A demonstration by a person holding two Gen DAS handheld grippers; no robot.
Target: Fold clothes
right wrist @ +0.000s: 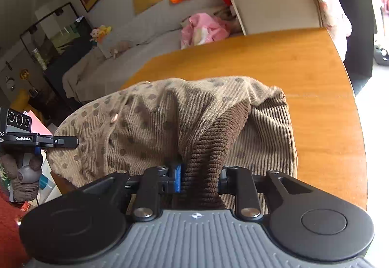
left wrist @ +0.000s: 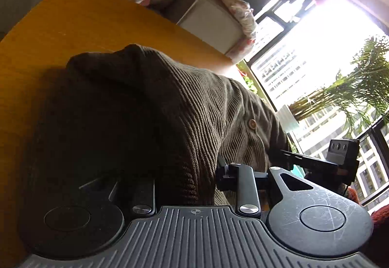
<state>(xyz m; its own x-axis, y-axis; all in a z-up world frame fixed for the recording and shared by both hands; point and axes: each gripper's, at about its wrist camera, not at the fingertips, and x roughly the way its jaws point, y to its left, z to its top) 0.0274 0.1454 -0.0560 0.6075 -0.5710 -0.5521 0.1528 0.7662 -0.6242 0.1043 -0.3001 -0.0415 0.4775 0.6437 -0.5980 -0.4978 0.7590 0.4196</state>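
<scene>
A brown ribbed cardigan (right wrist: 150,127) with darker dots and a dark cuff lay bunched on the wooden table (right wrist: 304,68), pinched by both the right gripper (right wrist: 200,179) and left gripper (left wrist: 192,178).

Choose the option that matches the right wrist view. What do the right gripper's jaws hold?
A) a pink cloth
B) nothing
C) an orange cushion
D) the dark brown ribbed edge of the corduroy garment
D: the right gripper has its jaws closed on the dark brown ribbed edge of the tan spotted corduroy garment over the wooden table.

brown corduroy garment (left wrist: 150,107) bunched on wooden table (left wrist: 60,32)
</scene>
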